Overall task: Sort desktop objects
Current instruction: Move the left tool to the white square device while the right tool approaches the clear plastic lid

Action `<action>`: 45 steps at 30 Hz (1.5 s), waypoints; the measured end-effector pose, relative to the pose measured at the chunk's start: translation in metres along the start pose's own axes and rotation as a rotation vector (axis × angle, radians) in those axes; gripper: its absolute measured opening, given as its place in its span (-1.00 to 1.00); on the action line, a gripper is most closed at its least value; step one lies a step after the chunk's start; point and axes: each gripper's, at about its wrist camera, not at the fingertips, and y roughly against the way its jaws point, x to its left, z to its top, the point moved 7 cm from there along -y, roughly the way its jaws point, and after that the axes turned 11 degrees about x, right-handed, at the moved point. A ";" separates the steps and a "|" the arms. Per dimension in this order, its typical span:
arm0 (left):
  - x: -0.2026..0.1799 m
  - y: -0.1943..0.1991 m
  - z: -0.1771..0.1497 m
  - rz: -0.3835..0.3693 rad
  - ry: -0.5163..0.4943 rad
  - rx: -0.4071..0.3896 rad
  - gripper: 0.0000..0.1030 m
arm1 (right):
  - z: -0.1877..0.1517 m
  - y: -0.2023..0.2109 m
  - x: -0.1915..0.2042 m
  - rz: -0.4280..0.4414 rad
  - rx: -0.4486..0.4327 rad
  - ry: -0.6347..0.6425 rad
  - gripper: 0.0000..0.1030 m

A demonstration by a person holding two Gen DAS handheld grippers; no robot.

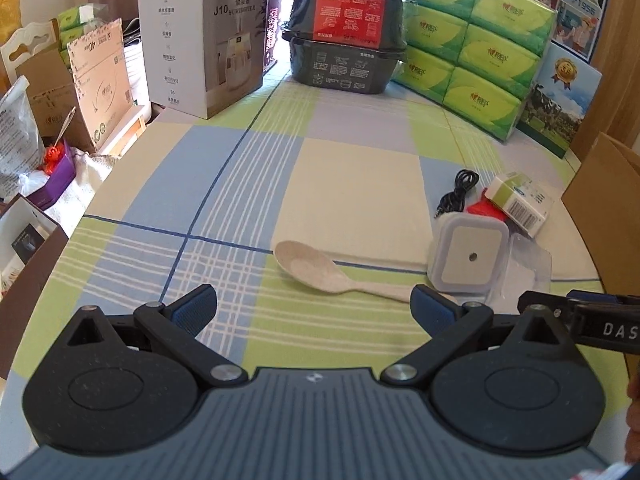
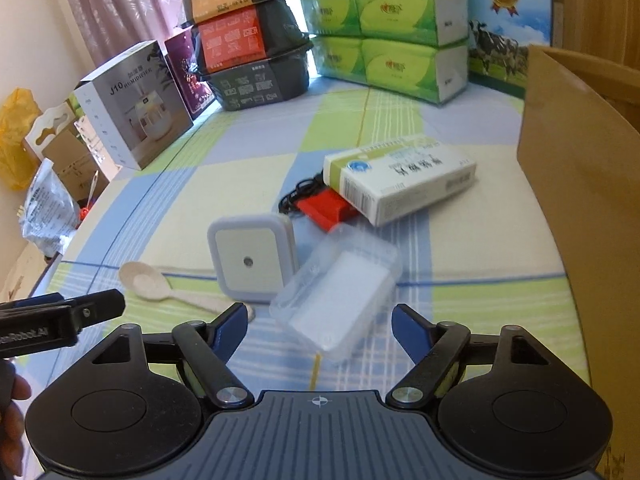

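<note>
Side by side, the left gripper (image 1: 314, 306) and right gripper (image 2: 318, 328) hover over the checked worktop (image 1: 352, 184), both jaws wide and empty — a beige spoon (image 1: 320, 270) ahead of the left, a clear plastic case (image 2: 340, 300) between the right's fingers, a white night light (image 2: 252, 260) just beside it.

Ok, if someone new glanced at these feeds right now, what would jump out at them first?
Probably the small clutter at the table's right: a square white night light standing upright, a clear plastic case just right of it, and a white-green medicine box resting on a red item. A beige spoon lies alone to the left. Behind, bright green tissue packs are stacked at the back, and both grippers, left gripper and right gripper, are open.
</note>
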 end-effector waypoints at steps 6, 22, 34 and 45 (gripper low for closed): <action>0.000 -0.006 0.003 -0.009 0.008 0.013 0.97 | 0.008 -0.018 -0.005 -0.008 0.027 -0.047 0.50; -0.015 -0.020 0.002 -0.053 -0.003 0.045 0.97 | 0.010 -0.032 -0.016 -0.084 0.083 -0.006 0.33; -0.058 -0.033 0.009 -0.108 -0.068 0.036 0.96 | 0.005 -0.018 -0.045 -0.119 0.083 0.038 0.32; -0.074 -0.041 0.016 -0.107 -0.079 0.014 0.96 | 0.004 -0.026 -0.051 -0.108 0.080 0.058 0.35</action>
